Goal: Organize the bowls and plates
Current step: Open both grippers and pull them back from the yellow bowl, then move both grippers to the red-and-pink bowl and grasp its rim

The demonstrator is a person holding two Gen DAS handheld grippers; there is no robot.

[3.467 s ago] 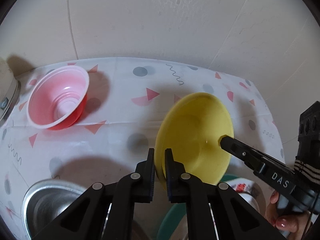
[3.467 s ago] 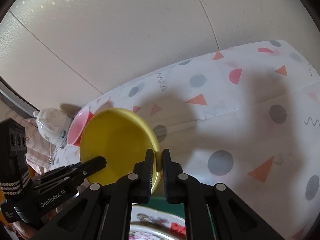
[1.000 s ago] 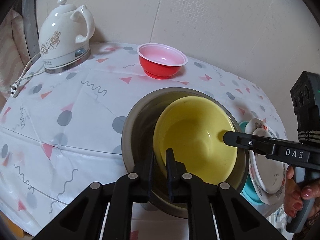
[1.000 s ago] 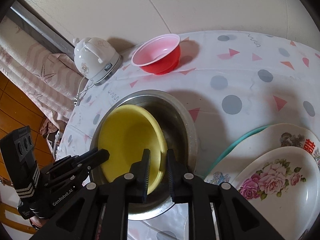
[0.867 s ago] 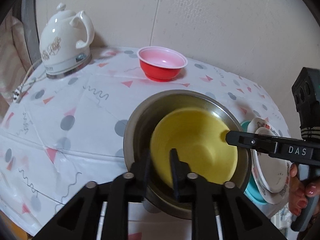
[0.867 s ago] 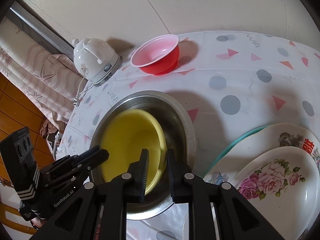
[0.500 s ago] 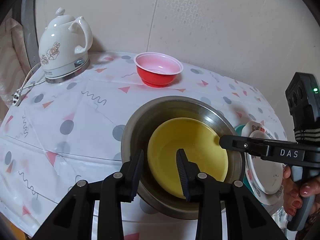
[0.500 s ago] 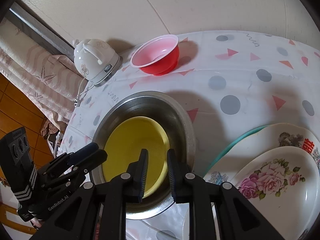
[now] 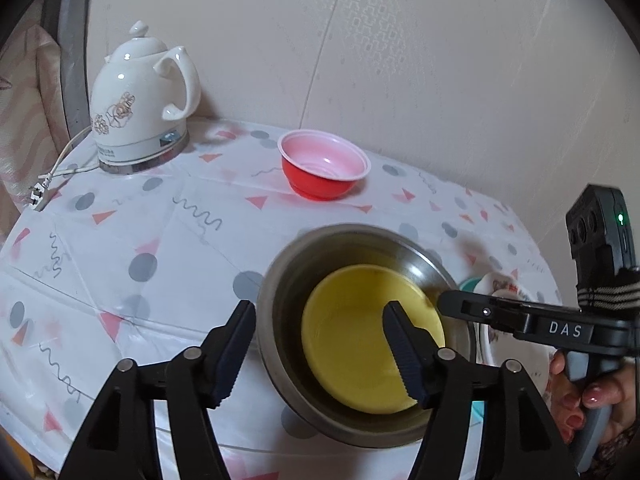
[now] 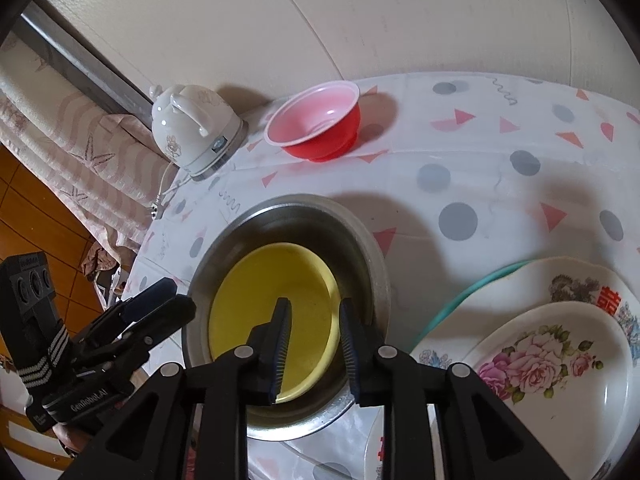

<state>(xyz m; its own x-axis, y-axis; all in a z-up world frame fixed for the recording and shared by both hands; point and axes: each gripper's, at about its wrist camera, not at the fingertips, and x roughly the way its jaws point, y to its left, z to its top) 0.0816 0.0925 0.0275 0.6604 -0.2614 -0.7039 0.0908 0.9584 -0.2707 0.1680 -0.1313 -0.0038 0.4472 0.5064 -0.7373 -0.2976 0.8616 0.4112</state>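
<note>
the yellow bowl (image 9: pixel 370 336) now lies inside the steel bowl (image 9: pixel 280 280) on the desk (image 9: pixel 160 220), and the red bowl (image 9: pixel 324 170) waits at twelve o'clock, nearer the left hand-held gripper (image 9: pixel 320 344), whose jaws have just been opening wide and empty, while the right hand-held gripper (image 10: pixel 314 344), also just opening, holds nothing.

Small bowl (image 9: pixel 372 336) nested in metal basin (image 9: pixel 280 280), plastic bowl (image 9: pixel 324 170) behind, kettle (image 9: pixel 140 100) far left

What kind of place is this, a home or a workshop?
Most likely a home: a table with a patterned plastic cloth against a wall, a white electric kettle, and floral dinner plates beside nested bowls.
</note>
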